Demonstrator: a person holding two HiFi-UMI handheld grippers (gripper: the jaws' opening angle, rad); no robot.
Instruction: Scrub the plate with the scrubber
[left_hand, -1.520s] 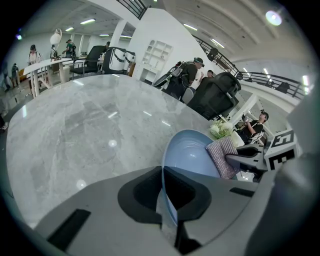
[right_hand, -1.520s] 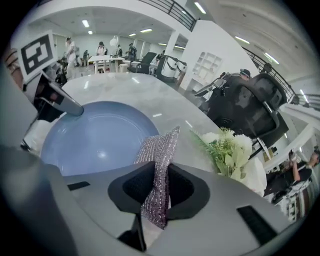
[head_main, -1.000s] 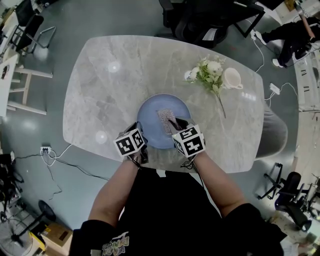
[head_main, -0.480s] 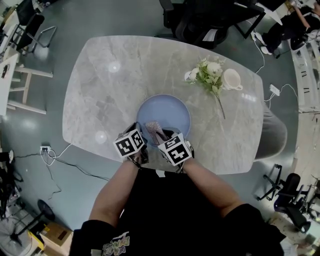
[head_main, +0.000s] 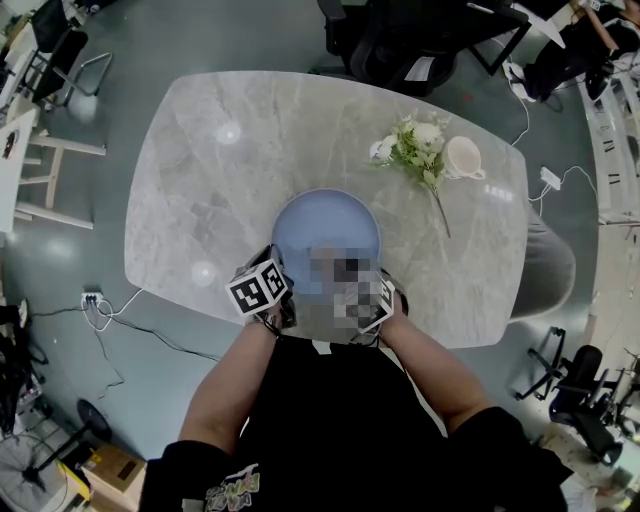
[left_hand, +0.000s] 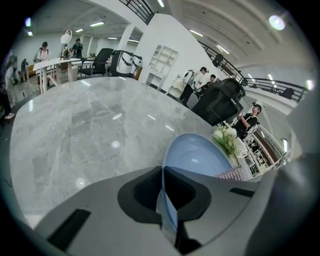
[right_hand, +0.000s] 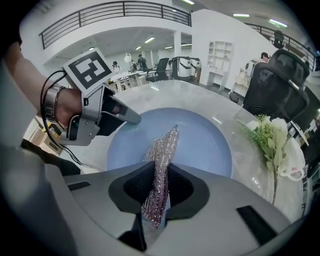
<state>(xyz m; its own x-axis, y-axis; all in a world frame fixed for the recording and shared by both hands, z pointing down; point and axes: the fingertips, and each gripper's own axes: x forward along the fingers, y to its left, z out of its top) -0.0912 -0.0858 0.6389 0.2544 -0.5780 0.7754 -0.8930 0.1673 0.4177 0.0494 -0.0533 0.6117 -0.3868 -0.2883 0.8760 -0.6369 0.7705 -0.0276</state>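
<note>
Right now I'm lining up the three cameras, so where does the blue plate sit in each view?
Head view: blue plate mid-picture, on the table's near side.
Left gripper view: low, right of centre, rim gripped in the left claw.
Right gripper view: centre, under the scrubber.
Shared landmark: the white flowers, beside the plate in all three.

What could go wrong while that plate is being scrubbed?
The left gripper pinches the plate only by its thin rim, so hard strokes might make it slip or tilt. The right gripper holds the limp scrubber in a narrow pinch; it could pull free. The flowers lie near the plate and might get brushed.
</note>
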